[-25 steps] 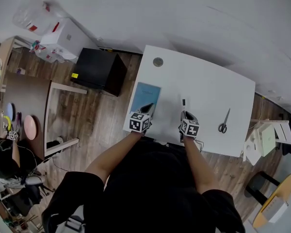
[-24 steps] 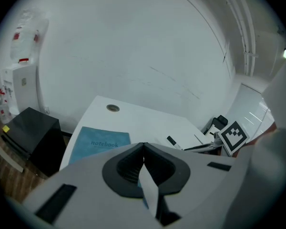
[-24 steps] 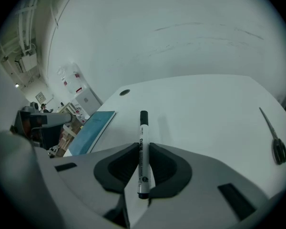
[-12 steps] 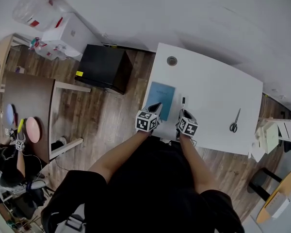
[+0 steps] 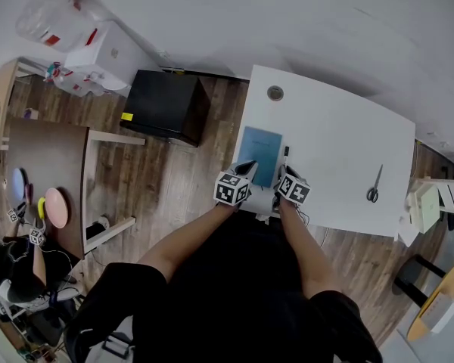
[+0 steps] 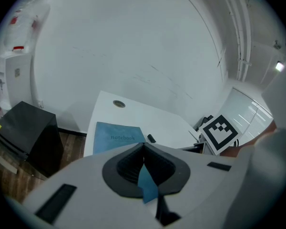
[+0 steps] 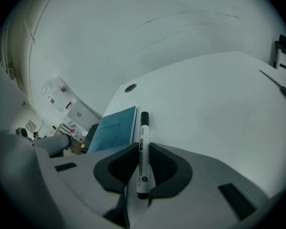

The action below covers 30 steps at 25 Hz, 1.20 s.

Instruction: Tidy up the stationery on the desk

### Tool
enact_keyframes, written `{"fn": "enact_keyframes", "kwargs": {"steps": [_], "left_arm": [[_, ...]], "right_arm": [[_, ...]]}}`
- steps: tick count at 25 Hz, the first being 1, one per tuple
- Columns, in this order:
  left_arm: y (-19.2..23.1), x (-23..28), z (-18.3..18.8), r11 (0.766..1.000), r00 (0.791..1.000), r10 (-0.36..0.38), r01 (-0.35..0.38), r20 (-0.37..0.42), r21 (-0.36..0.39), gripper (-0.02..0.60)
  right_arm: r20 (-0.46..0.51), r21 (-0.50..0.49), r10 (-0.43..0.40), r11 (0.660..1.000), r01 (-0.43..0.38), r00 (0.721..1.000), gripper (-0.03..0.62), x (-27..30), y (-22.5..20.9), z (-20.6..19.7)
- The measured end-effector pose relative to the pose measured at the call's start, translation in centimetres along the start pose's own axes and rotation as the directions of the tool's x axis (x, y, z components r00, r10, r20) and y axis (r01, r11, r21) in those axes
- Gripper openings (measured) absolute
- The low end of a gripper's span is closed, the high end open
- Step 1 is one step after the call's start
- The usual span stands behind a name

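Left gripper (image 6: 144,144) fingers closed on notebook (image 5: 259,156) near corner; right gripper (image 7: 142,145) fingers grip marker (image 7: 144,124) just right of notebook.

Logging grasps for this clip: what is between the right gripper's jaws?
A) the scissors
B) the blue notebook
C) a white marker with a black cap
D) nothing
C: in the right gripper view the white marker sits clamped between the pads of the right gripper, while the scissors lie apart on the desk.
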<state>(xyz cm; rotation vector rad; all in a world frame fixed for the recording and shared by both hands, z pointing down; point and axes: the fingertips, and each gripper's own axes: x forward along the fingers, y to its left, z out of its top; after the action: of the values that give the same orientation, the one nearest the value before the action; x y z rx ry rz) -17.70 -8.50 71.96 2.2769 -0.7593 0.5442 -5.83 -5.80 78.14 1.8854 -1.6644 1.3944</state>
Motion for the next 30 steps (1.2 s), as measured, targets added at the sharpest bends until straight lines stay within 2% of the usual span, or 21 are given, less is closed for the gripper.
{"fn": "enact_keyframes", "kwargs": {"steps": [3,9,16,30], "left_arm": [[0.7,-0.5,0.1,1.000,1.000,0.027,-0.027,0.008,0.010,0.014],[2.3,-1.8,-0.3,0.998,0.998,0.056,-0.056,0.003,0.011,0.014],[2.2,-1.9,-0.7,0.998,0.998,0.056,-0.056,0.003,0.007,0.014],[-0.5,-1.3,-1.8,0.999,0.999,0.030,-0.029,-0.015,0.027,0.014]], "right_arm": [[-0.013,-0.012,0.019,1.000,-0.019,1.000,0.084,0.4,0.5,-0.2],[-0.033,-0.098,0.038,0.994,-0.041,0.999,0.084,0.6,2.2,-0.4],[-0.046,-0.044,0.064,0.997,-0.067,0.997,0.084,0.5,2.8,-1.1],[-0.030,-0.085,0.075,0.993,-0.078,0.997,0.084,-1.2,1.2,-1.0]]}}
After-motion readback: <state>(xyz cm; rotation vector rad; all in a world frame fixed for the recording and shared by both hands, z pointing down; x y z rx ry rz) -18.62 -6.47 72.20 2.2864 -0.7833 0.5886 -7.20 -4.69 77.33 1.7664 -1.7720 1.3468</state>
